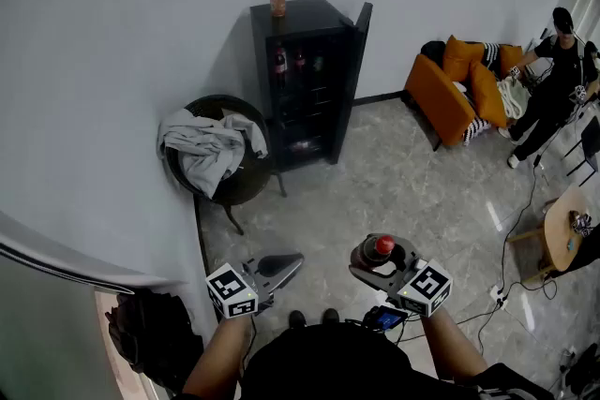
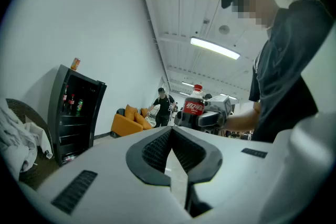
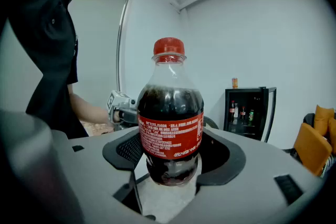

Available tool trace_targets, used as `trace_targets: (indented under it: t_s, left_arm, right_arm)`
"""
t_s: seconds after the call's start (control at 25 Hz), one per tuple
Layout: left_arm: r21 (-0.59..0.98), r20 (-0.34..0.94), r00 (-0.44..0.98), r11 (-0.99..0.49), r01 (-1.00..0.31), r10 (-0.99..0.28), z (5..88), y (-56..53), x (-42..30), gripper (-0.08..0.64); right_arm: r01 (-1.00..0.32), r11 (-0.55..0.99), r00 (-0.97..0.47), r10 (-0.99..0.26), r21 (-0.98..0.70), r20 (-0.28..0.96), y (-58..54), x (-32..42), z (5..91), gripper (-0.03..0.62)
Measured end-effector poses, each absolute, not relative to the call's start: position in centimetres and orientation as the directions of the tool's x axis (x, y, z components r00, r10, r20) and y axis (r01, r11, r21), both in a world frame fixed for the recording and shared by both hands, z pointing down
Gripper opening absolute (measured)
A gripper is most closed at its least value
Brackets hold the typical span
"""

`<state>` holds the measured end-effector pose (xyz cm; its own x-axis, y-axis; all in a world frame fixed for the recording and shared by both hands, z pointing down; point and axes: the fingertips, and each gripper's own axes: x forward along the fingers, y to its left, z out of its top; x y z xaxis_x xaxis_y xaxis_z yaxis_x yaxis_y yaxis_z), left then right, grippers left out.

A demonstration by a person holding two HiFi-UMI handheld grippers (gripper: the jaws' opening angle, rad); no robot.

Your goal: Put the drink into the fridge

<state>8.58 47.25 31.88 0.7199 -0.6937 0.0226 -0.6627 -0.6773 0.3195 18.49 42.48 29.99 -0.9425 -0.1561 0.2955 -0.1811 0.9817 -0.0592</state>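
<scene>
Left gripper [image 1: 284, 267] shut, empty, nothing to do yet. Fridge [image 1: 305, 89] well ahead across floor, door [image 1: 358, 61] open: I'd carry level, no swinging, line up square before reaching in. Right gripper [image 1: 373, 259] spread wide, clamped round bottle [image 3: 170, 113], upright between jaws, cap up.

Both bare forearms [image 1: 217, 353] reach forward, side by side. The left grey two-jaw gripper [image 1: 292, 261] points level, jaws pressed together with nothing between them. The right grey two-jaw gripper [image 1: 373, 261] tips slightly downward, its jaws spread wide and clamped on a red-capped plastic cola bottle [image 1: 379, 247].
</scene>
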Motion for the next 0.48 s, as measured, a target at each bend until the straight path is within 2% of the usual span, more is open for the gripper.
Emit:
trace_targets:
  t_s: [0.24, 0.48]
  left_arm:
    - [0.335, 0.017, 0.723, -0.677, -0.655, -0.691, 32.0, 47.7, 9.4, 0.009]
    - [0.352, 0.013, 0.724, -0.675, -0.649, -0.689, 31.8, 48.4, 10.4, 0.011]
  right_arm:
    - [-0.178, 0.984, -0.947, -0.163, -0.030, 0.276, 41.4, 18.2, 29.1, 0.327]
    - [-0.193, 0.978, -0.947, -0.165, -0.077, 0.274, 41.9, 19.5, 29.8, 0.327]
